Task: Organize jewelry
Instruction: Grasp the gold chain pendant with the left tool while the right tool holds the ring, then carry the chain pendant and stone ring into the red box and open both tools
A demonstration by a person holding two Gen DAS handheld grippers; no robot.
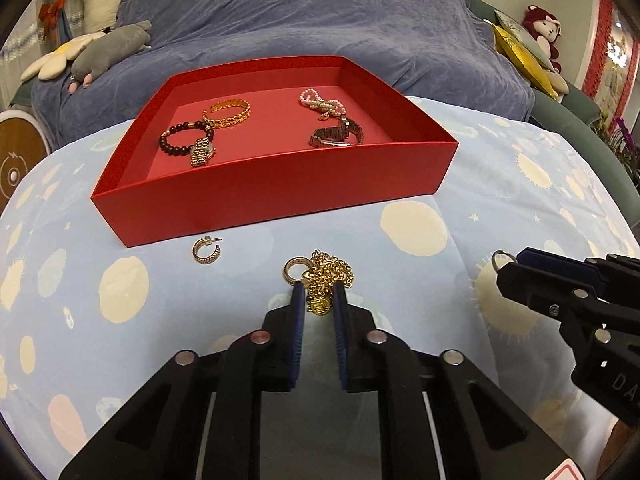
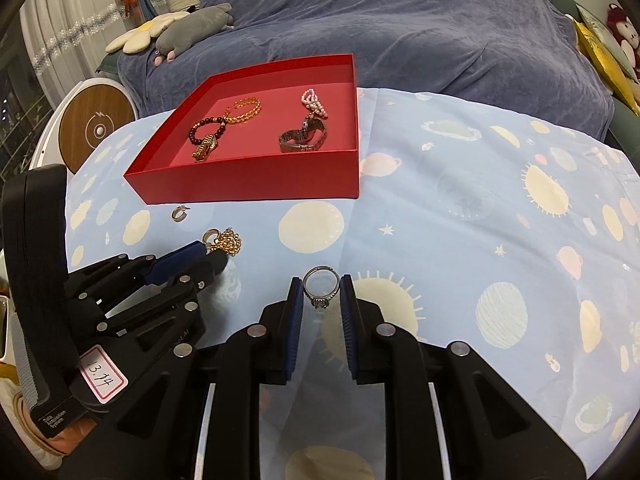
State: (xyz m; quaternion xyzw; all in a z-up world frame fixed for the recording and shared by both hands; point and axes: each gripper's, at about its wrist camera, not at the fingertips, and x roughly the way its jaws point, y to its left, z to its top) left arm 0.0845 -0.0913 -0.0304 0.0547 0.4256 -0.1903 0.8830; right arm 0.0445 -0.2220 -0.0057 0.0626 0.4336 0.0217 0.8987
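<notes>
Red cardboard walls frame the tray (image 1: 280, 184) that sits on the far side of our tabletop (image 1: 400, 300), which wears a pale blue cloth printed with suns and planets. Inside the tray, on the left, lie a dark bead bracelet (image 1: 176, 142), a gold watch (image 1: 202, 154) and a gold cuff bangle (image 1: 228, 114); on the right, a pink pearl strand (image 1: 320, 102) and a steel watch (image 1: 338, 136).

Our left claw (image 1: 319, 294) stands released, its jaws straddling a heaped gold chain necklace (image 1: 328, 274), with a gold ring (image 1: 295, 270) touching the heap's left edge. A small hoop earring (image 1: 206, 250) lies just near the tray's front wall.

Our right claw (image 2: 320, 290) brackets a silver ring (image 2: 321, 286) with a stone; we cannot tell whether the pads press it or merely flank it.
</notes>
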